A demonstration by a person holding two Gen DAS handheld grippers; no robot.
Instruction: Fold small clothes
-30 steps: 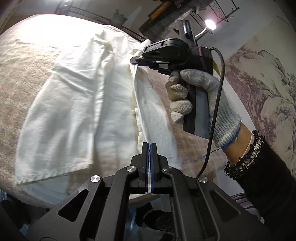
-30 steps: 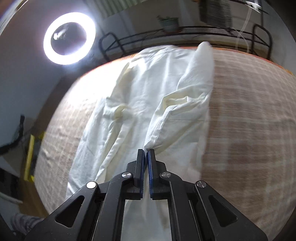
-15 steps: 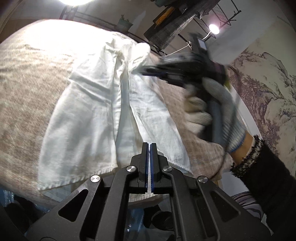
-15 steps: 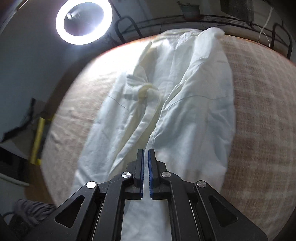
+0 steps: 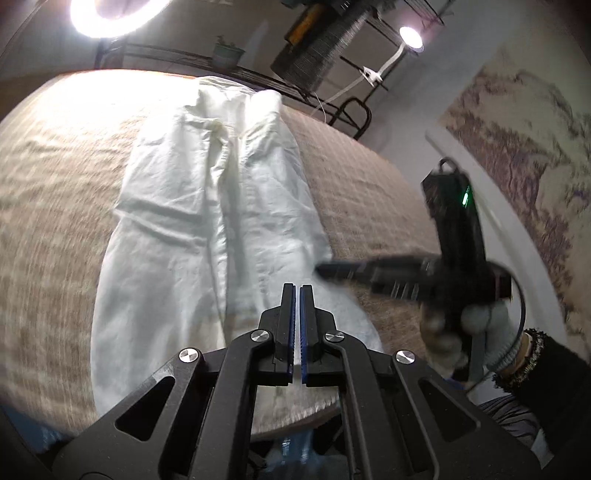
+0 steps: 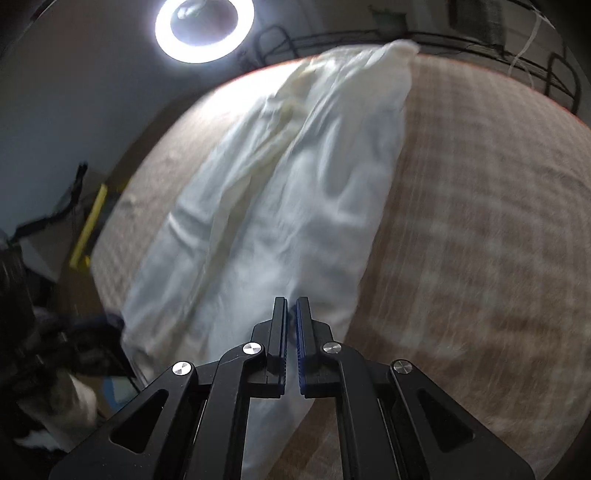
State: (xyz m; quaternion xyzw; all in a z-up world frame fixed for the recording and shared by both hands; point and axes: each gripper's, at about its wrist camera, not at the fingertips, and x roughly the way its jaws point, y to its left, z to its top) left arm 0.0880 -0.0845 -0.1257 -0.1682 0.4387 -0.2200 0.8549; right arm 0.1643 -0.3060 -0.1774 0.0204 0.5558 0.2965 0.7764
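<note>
On the desk (image 5: 55, 192), covered with a beige checked cloth, a pair of white trousers (image 5: 207, 221) lies lengthwise, legs side by side, hems at the near edge and waistband at the far end under a ring light (image 6: 204, 27). The left gripper (image 5: 297, 295) hovers above the near hems, jaws closed on nothing. The right gripper (image 6: 291, 306), held in a gloved hand (image 5: 476, 332), is also closed and empty, over the right leg's outer edge.

white trousers (image 5: 207, 229): 1
grippers: 2, left gripper (image 5: 297, 295), right gripper (image 6: 291, 306)
ring light (image 6: 204, 27): 1
gloved hand (image 5: 476, 332): 1
</note>
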